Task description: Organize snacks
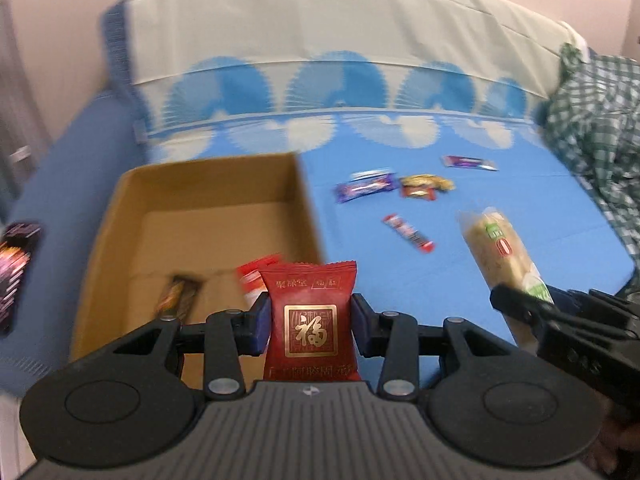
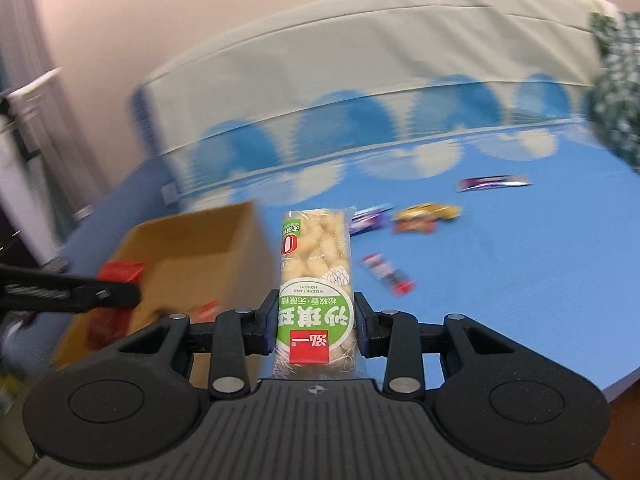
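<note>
Left gripper [image 1: 310, 320]: jaws clenched on a glossy red foil snack packet [image 1: 310, 316] with crimped zigzag top edge and a gold square emblem; the blue pads press both its sides, and it stands upright between them.

Right gripper [image 2: 316, 326]: jaws clenched on a long clear-plastic pastry pack [image 2: 316, 280] with a green and white label and a red square. Pale, lumpy puffed pieces show through the film. The blue pads press the labelled end; the rest sticks out forward past the fingertips.

Open brown cardboard box [image 1: 208, 184], matte, plain walls: ahead and left of the left gripper, and left of the right gripper. Inside, near the wall closest to the left gripper: a dark slim bar wrapper [image 1: 176, 298] and a red and white packet [image 1: 252, 276], partly hidden behind the held red packet.

Surface: smooth blue sheet [image 1: 460, 264] with pale fan pattern along the far edge. Ahead and right of the left gripper, loose on the sheet: a purple wrapper [image 1: 362, 188], a gold and red wrapper [image 1: 424, 186], a second purple wrapper [image 1: 468, 162] farther off, and a slim red stick packet [image 1: 408, 232] nearest. All lie flat; the first two lie just beside each other, the rest apart.

Green checked cloth [image 1: 592, 132], crumpled, at far right. Background is motion-blurred.
</note>
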Demonstrator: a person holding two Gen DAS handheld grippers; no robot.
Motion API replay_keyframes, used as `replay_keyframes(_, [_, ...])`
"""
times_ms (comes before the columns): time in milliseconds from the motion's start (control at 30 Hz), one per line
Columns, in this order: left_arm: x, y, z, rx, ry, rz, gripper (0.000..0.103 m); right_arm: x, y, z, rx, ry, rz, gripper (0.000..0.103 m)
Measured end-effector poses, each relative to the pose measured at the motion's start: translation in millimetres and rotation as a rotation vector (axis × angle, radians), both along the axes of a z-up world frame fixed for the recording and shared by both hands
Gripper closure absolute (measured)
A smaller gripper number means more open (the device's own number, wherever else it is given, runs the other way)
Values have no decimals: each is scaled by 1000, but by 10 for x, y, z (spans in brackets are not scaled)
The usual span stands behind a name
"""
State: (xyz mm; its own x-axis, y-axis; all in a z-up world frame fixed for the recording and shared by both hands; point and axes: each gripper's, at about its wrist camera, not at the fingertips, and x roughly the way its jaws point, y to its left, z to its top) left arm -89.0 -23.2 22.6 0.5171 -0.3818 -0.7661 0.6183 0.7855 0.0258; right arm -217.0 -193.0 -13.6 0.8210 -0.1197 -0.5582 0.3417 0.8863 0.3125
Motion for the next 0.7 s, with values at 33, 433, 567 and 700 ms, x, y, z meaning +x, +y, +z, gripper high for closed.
replay_keyframes(33, [-47,181,32,1,-5,17,58,-30,165,35,2,-2,32,65])
replay_keyframes(433, [-623,1336,200,-44,-73,168,58,-299,1257,393,-112,-23,214,65])
replay_keyframes(567, [-674,1450,241,-61,-69,186,58,-389,1393,459,-149,-29,220,65])
replay_keyframes(700, [-736,1513,250,-64,-69,187,58,-452,1486,504,-173,-37,218,65])
